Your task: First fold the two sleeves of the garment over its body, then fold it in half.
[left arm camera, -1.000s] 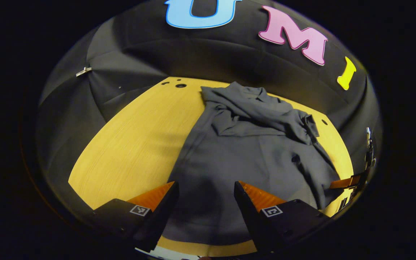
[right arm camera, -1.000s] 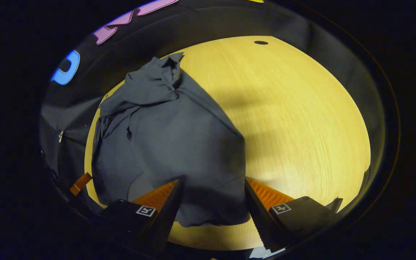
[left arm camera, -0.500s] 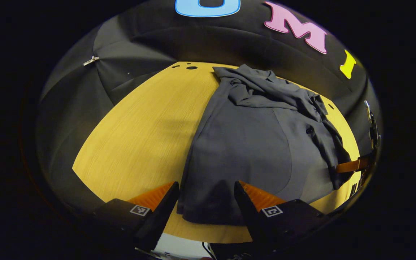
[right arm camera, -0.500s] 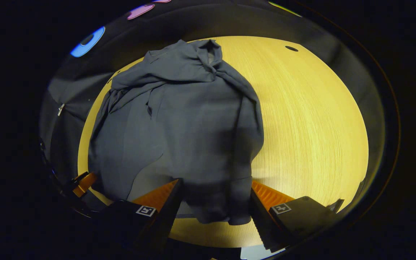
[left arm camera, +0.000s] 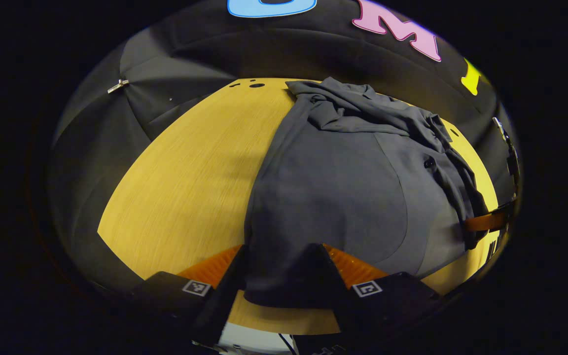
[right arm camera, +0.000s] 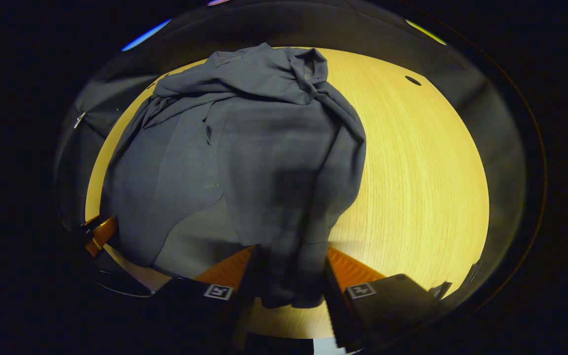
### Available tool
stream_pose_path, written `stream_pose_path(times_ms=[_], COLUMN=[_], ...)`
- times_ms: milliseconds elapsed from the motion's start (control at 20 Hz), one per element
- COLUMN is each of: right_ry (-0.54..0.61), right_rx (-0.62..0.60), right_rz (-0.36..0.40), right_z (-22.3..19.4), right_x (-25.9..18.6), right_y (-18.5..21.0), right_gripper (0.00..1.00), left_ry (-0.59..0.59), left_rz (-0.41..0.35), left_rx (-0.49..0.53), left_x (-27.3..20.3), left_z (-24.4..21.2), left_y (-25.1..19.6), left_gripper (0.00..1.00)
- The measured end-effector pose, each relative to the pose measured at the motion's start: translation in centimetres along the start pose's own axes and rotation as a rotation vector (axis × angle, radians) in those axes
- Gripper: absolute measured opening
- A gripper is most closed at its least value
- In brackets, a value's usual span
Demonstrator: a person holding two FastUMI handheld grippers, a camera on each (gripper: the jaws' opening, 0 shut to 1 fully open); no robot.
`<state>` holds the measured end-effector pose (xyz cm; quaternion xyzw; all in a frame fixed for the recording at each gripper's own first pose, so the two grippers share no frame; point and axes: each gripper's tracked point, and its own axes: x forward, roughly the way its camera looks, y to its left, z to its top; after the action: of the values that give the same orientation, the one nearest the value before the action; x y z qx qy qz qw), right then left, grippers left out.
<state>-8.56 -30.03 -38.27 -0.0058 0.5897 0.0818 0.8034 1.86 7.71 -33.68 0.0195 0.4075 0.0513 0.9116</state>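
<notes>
A dark grey garment (left arm camera: 338, 187) lies on the yellow wooden table (left arm camera: 190, 172), hem toward me, with its sleeves bunched in folds (left arm camera: 363, 116) over the upper body. My left gripper (left arm camera: 279, 256) straddles the near left corner of the hem, and cloth lies between its half-closed fingers. In the right gripper view the garment (right arm camera: 244, 148) spreads over the table (right arm camera: 412, 172). My right gripper (right arm camera: 290, 261) straddles the hem's other corner, with cloth filling the gap between its fingers. The right gripper (left arm camera: 486, 222) shows by the hem's far corner; the left gripper (right arm camera: 99, 234) shows at the left edge.
Bare tabletop lies left of the garment in the left gripper view and right of it in the right gripper view. Small round holes (left arm camera: 257, 85) (right arm camera: 412, 80) mark the table's far part. The table's near edge runs just under both grippers.
Both grippers have moved in over the hem's corners and tipped down. Their fingers have drawn closer together around the cloth. The garment itself lies as before.
</notes>
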Motion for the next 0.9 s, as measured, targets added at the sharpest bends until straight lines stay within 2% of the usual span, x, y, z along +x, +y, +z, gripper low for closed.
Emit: stream_pose_path(times_ms=[100, 150, 200, 250, 300, 350, 550, 650, 800, 850, 900], right_ry=[0.000, 0.000, 0.000, -0.002, -0.005, -0.020, -0.047, -0.063, -0.125, -0.157, -0.174], right_rx=[0.005, 0.007, -0.001, -0.001, 0.002, 0.008, 0.036, 0.051, 0.034, 0.023, 0.015], right_rz=[0.024, 0.036, 0.048, 0.073, 0.092, 0.110, 0.127, 0.136, 0.130, 0.131, 0.133], right_z=[0.0, 0.0, 0.0, -0.1, 0.1, 0.3, 1.1, 1.6, 3.3, 4.3, 4.8], right_x=[0.2, 0.2, 0.2, 0.0, 0.4, 0.1, -0.5, -1.0, -2.5, -2.9, -3.2], right_y=[0.7, 0.9, 1.0, 1.3, 1.3, 1.3, 1.2, 1.2, 0.7, 0.6, 0.6], right_gripper=[0.29, 0.32, 0.21, 0.19, 0.11, 0.10, 0.05, 0.05, 0.05, 0.05, 0.05], left_ry=[0.009, 0.011, 0.008, 0.007, 0.004, 0.005, 0.008, -0.013, -0.060, -0.070, -0.080], left_rz=[-0.021, -0.031, -0.038, -0.040, -0.033, -0.043, -0.098, -0.109, -0.126, -0.130, -0.134], left_rx=[0.014, 0.025, 0.035, 0.046, 0.060, 0.071, 0.038, 0.003, -0.044, -0.052, -0.064], left_x=[0.1, 0.1, 0.1, 0.2, 0.3, 0.3, -0.1, -0.9, -2.4, -2.9, -3.2], left_z=[0.1, 0.1, 0.1, 0.2, 0.3, 0.4, 1.4, 2.8, 5.4, 6.2, 6.9], left_y=[-1.0, -1.6, -2.1, -2.6, -2.8, -3.2, -3.7, -3.6, -3.5, -3.4, -3.3], left_gripper=[0.77, 0.60, 0.44, 0.28, 0.18, 0.08, 0.02, 0.06, 0.06, 0.02, 0.06])
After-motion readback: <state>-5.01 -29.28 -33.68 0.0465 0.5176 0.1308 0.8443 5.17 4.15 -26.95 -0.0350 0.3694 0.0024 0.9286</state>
